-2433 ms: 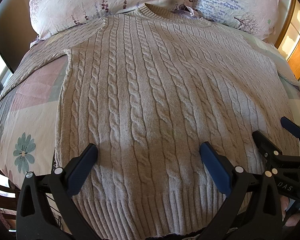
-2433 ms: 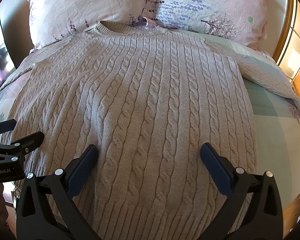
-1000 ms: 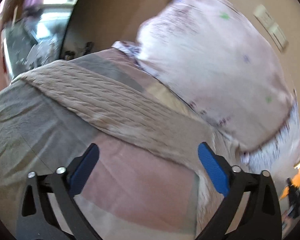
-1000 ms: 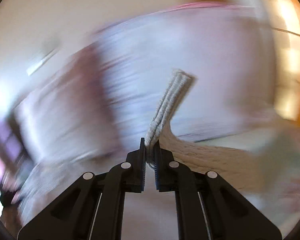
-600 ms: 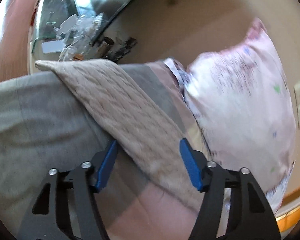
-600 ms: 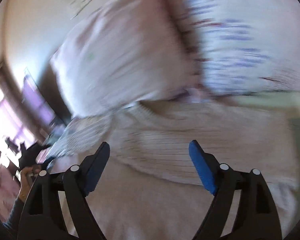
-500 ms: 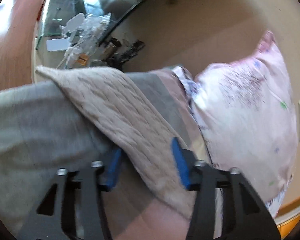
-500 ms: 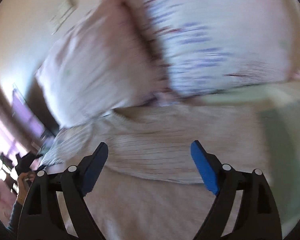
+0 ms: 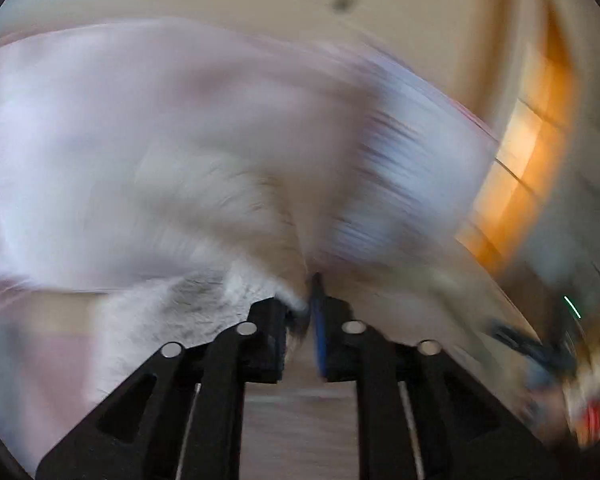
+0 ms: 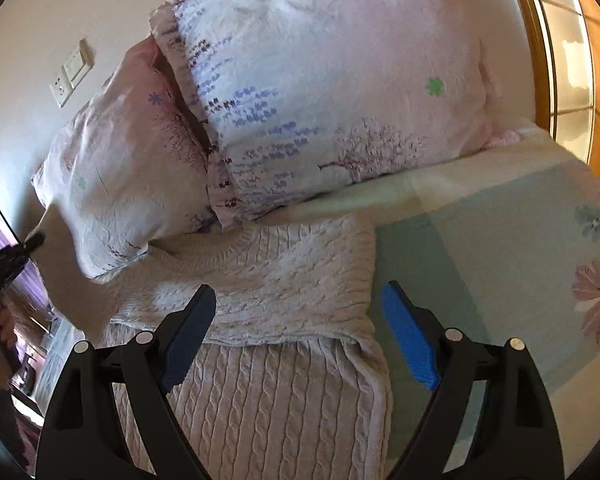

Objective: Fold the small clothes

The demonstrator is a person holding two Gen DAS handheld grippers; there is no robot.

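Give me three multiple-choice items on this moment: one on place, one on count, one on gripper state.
1. Where does the folded sleeve lie?
A. Across the sweater's chest, below the collar
B. On the floor
C. On top of the pillows

2. How many pillows show in the right wrist view?
A. One
B. Two
C. Four

3. How do the grippers stand?
A. Both open
B. Left shut on knit, right open
C. Left open, right shut

Answers:
1. A: the sleeve runs across the sweater just under the collar.
2. B: one pillow leans beside another pillow at the head of the bed.
3. B: the left gripper pinches blurred knit between nearly closed jaws, while the right gripper has its jaws wide apart and holds nothing.
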